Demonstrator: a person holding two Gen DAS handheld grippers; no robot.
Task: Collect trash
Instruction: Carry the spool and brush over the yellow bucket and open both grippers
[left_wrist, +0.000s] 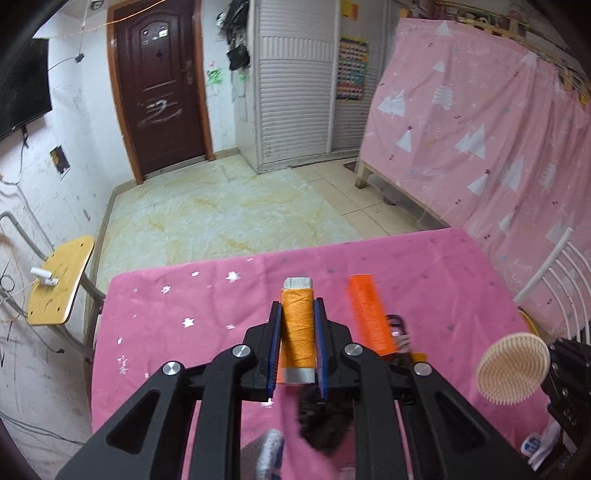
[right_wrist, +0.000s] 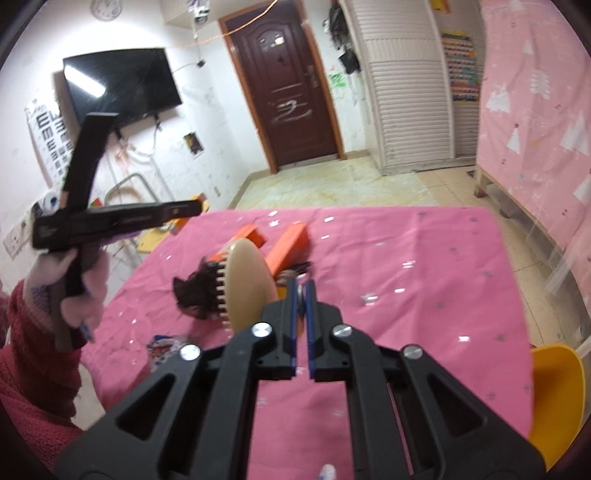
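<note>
Orange thread spool (left_wrist: 296, 325) clamped in left claw (left_wrist: 297, 317), right claw (right_wrist: 303, 295) pinching beige brush (right_wrist: 248, 284), no legible labels.

brown door (left_wrist: 162, 85), wall tv (right_wrist: 118, 85), yellow chair (left_wrist: 61, 280), pink curtain (left_wrist: 480, 140).

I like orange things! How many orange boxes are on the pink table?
2. One orange box lies mid-table; another orange box lies left of it, partly behind the brush. More may be hidden.
</note>
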